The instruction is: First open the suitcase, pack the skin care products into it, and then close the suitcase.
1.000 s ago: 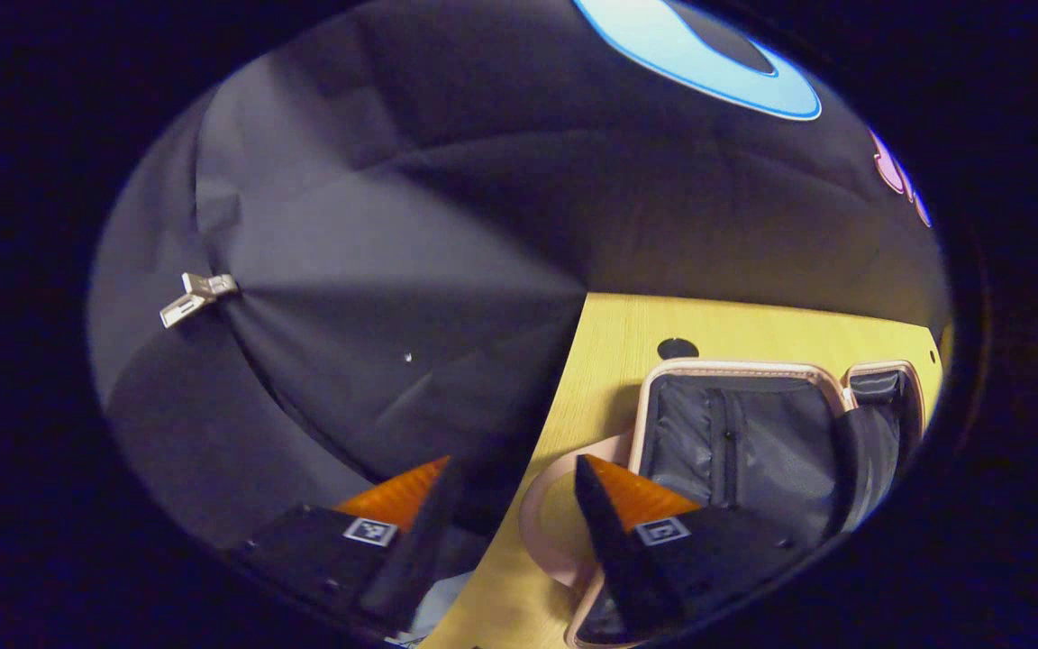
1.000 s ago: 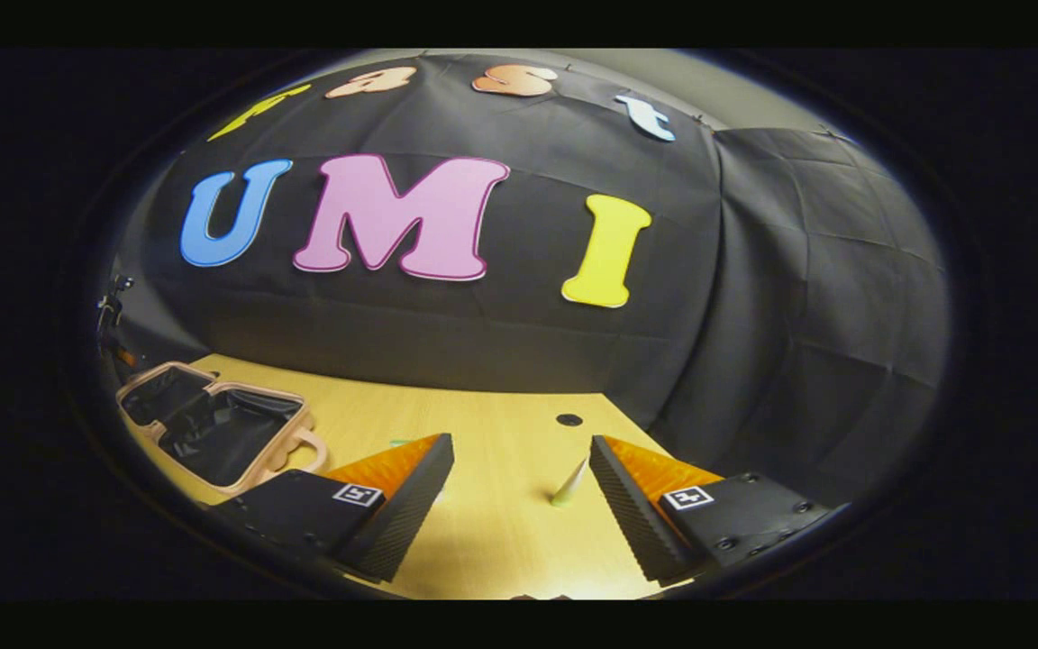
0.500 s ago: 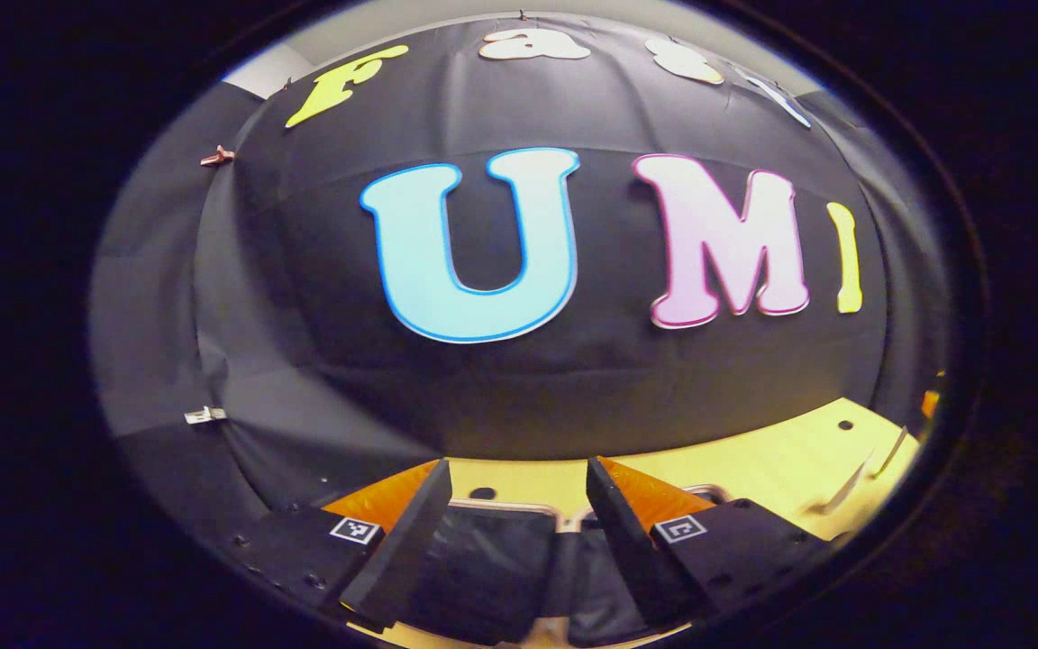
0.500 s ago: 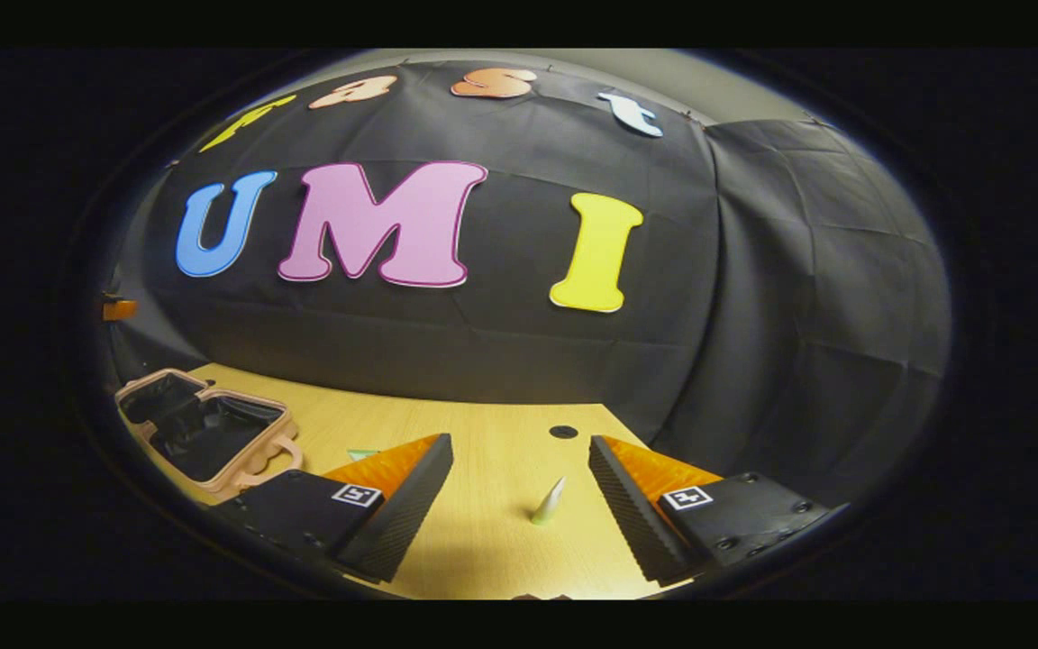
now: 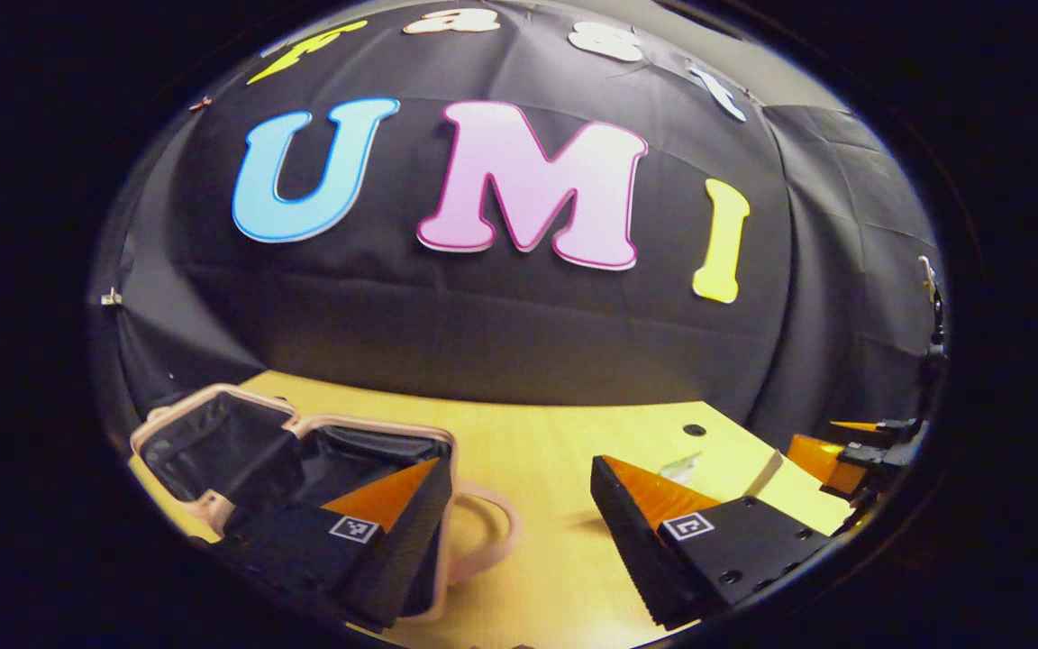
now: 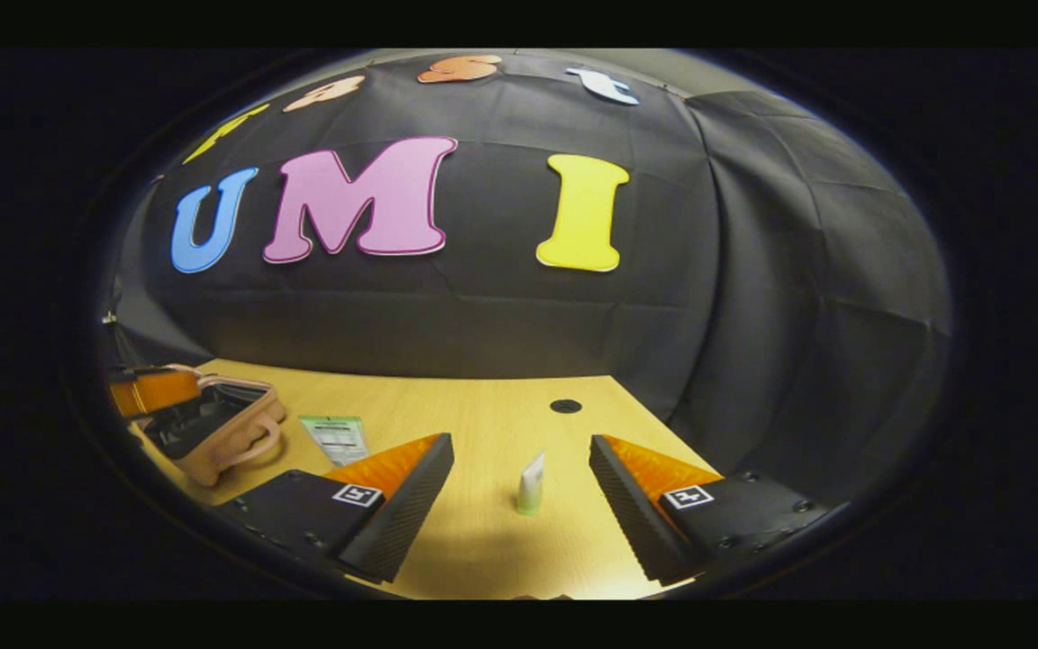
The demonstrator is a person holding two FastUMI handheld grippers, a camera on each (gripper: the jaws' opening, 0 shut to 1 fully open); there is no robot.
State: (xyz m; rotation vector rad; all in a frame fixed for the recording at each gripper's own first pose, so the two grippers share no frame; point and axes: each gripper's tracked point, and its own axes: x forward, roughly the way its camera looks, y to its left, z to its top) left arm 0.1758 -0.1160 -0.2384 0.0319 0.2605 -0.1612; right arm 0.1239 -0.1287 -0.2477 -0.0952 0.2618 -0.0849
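In the left gripper view, the left tool (image 5: 514, 505) is hovering over a pale wooden tabletop (image 5: 555, 559), its two black-and-orange fingers standing wide apart at the bottom of the frame and gripping nothing. At lower left, a pink suitcase (image 5: 303, 451) is lying open on the tabletop, showing its dark lining, with its curved handle (image 5: 492, 541) pointing toward the middle of the frame. The tool's left finger is overlapping the suitcase's near corner. At the far right edge, the other tool (image 5: 852, 446) is showing, orange and black. Between the two, a small sachet (image 5: 681, 467) is lying flat, and a slim tube (image 5: 764, 470) is standing beside it.

In the right gripper view, the right tool (image 6: 521, 491) is sitting low over the tabletop (image 6: 483, 559) with its fingers spread apart and empty. A small white and green tube (image 6: 530, 485) is standing upright between them, touching neither. At left, a pale green sachet (image 6: 335, 438) is lying flat, and the open suitcase (image 6: 213, 433) is resting near the left edge
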